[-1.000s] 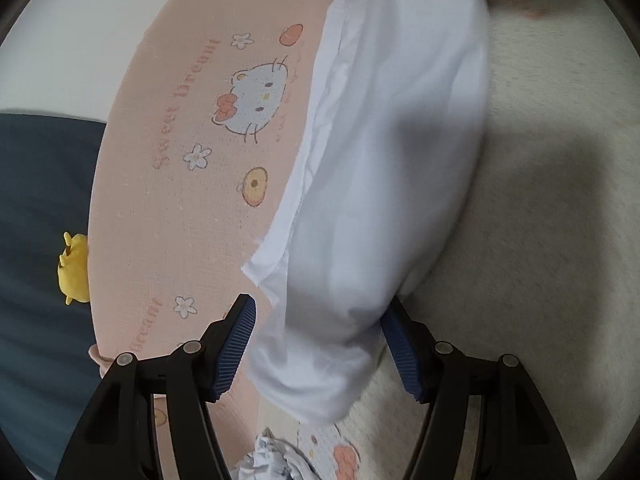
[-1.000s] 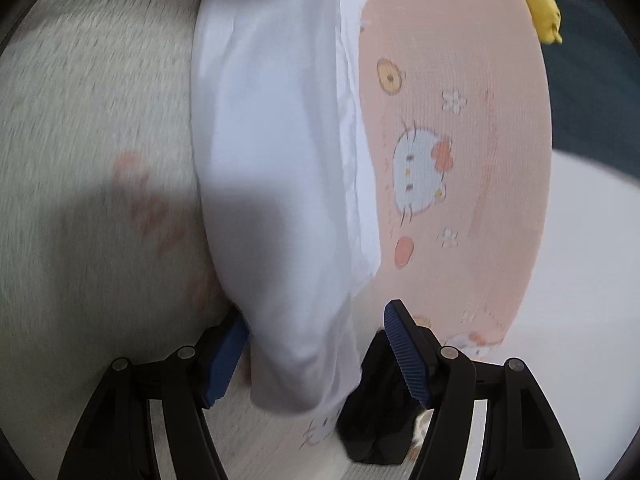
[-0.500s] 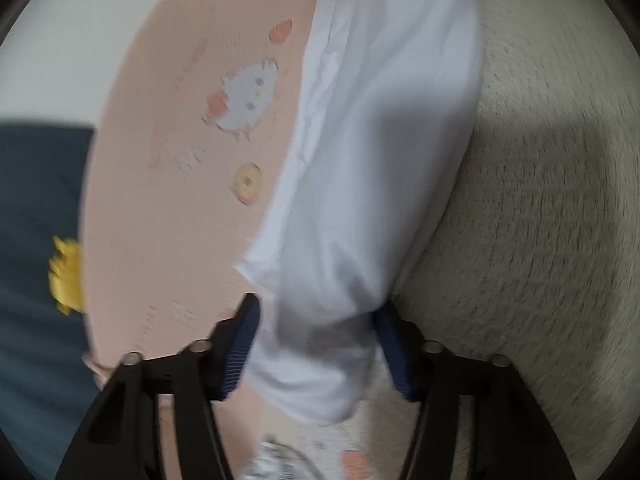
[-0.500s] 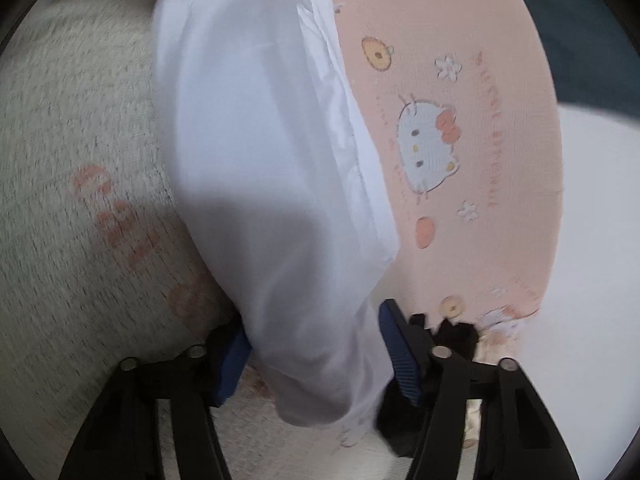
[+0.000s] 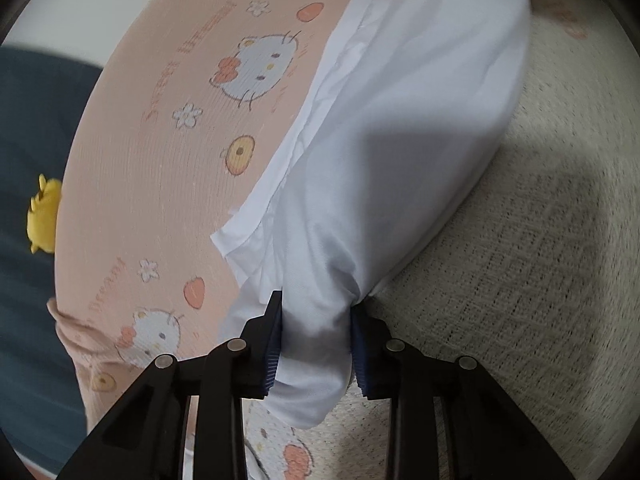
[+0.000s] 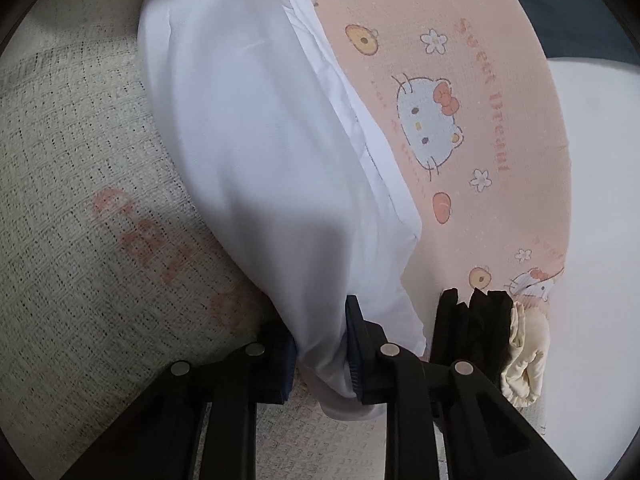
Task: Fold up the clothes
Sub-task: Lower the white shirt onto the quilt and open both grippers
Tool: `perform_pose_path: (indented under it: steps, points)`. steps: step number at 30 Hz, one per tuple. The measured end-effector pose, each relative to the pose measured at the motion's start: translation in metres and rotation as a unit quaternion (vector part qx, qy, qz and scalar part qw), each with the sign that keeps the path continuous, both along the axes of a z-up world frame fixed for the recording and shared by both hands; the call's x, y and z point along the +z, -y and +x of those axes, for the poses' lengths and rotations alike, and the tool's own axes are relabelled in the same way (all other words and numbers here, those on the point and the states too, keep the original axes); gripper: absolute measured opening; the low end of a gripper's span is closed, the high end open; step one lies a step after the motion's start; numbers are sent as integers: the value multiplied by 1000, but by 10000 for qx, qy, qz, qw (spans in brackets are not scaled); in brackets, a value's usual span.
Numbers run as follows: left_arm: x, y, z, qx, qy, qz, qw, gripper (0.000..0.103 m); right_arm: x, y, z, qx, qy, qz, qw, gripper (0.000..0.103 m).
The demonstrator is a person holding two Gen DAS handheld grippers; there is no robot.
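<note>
Both pairs of jaws had pinched in since a second ago: the left hand-held gripper [image 5: 316, 336] was now clamped on one end of the folded white garment [image 5: 400, 140], the right hand-held gripper [image 6: 322, 348] on the other. It lay between the pink cartoon-cat cloth [image 5: 168, 184] (flowers, lettering) and the cream knit blanket [image 5: 520, 280].

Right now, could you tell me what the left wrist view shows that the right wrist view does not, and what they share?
Only the left wrist view shows a yellow toy on the dark blue surface. Only the right wrist view shows folded black clothing, a cream garment beside it, and faded red lettering on the cream knit blanket. Both show the white garment lying across the blanket and the pink cat-print cloth, with the left gripper and right gripper each shut on one end.
</note>
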State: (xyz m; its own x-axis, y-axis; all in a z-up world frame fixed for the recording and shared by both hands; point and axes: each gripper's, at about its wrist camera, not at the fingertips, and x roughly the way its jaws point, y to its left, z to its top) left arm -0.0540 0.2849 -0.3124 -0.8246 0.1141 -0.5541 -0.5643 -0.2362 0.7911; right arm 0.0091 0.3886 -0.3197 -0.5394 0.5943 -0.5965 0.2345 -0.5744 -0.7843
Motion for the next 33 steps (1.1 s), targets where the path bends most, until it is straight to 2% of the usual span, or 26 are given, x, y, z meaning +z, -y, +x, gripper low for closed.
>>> perform_pose_path:
  steps: [6, 12, 17, 19, 26, 33]
  points:
    - [9, -2, -1, 409, 442, 267, 9978, 25, 1, 2, 3, -239, -218, -111, 9994, 23]
    - [19, 2, 1, 591, 670, 640, 9939, 25, 2, 2, 3, -334, -427, -96, 9985, 19]
    - [29, 6, 6, 723, 836, 980, 9890, 15, 13, -3, 5, -326, -564, -289, 9975, 14]
    - [36, 8, 12, 711, 791, 1009, 9892, 15, 21, -2, 9, -325, -590, -331, 9972, 13]
    - [52, 26, 9, 805, 1010, 1156, 9849, 15, 44, 4, 31, -223, -534, -478, 9972, 13]
    - [57, 45, 44, 683, 1461, 1146, 9802, 15, 48, 12, 68, -232, -190, -888, 9956, 13]
